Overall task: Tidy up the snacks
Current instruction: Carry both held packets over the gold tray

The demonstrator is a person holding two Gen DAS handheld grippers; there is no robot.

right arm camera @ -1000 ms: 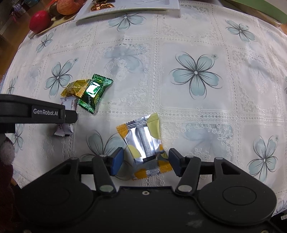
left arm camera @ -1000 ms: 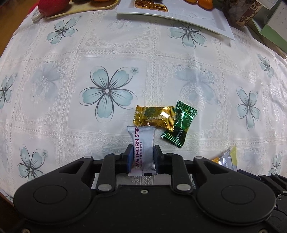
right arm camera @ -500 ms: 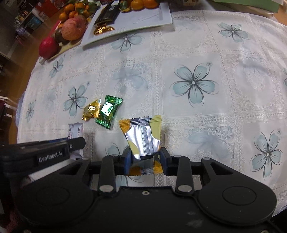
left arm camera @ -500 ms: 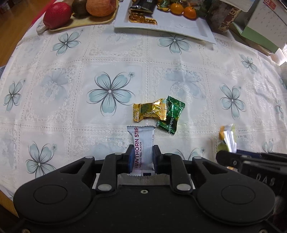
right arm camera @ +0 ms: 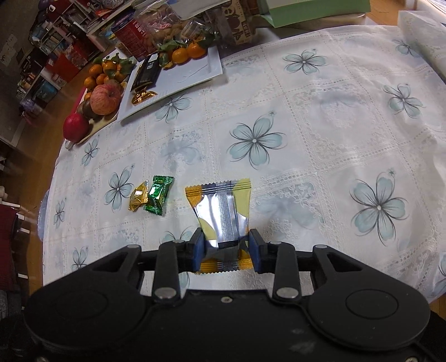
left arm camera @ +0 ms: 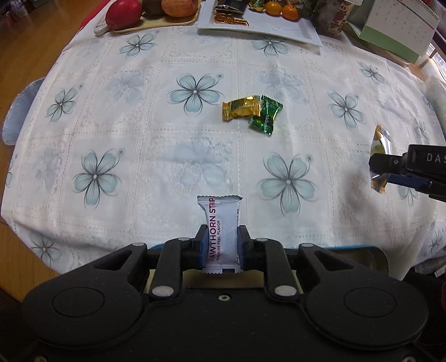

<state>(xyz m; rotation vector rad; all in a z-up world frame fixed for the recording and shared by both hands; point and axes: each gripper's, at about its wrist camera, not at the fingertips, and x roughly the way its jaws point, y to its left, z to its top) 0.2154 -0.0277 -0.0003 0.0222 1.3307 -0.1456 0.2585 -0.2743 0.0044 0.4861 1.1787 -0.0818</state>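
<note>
My left gripper (left arm camera: 221,246) is shut on a white hawthorn strip packet (left arm camera: 221,225) and holds it above the near table edge. My right gripper (right arm camera: 225,247) is shut on a silver and yellow snack packet (right arm camera: 223,214), also held above the table; it shows in the left wrist view (left arm camera: 380,156) at the right. A gold candy (left arm camera: 241,107) and a green candy (left arm camera: 264,114) lie touching on the flowered tablecloth; they also show in the right wrist view, gold (right arm camera: 138,195) and green (right arm camera: 158,195). A white tray (right arm camera: 195,75) with snacks sits at the far side.
A fruit tray with a red fruit (left arm camera: 122,14) and apple (right arm camera: 105,98) is far left. Tangerines (right arm camera: 185,53), a dark chocolate bar (right arm camera: 146,72), jars and a green box (left arm camera: 387,39) stand at the back. The table edge drops off left.
Both grippers have risen and pulled back from the table with their packets. The right gripper closed on the silver and yellow packet and lifted it off the cloth.
</note>
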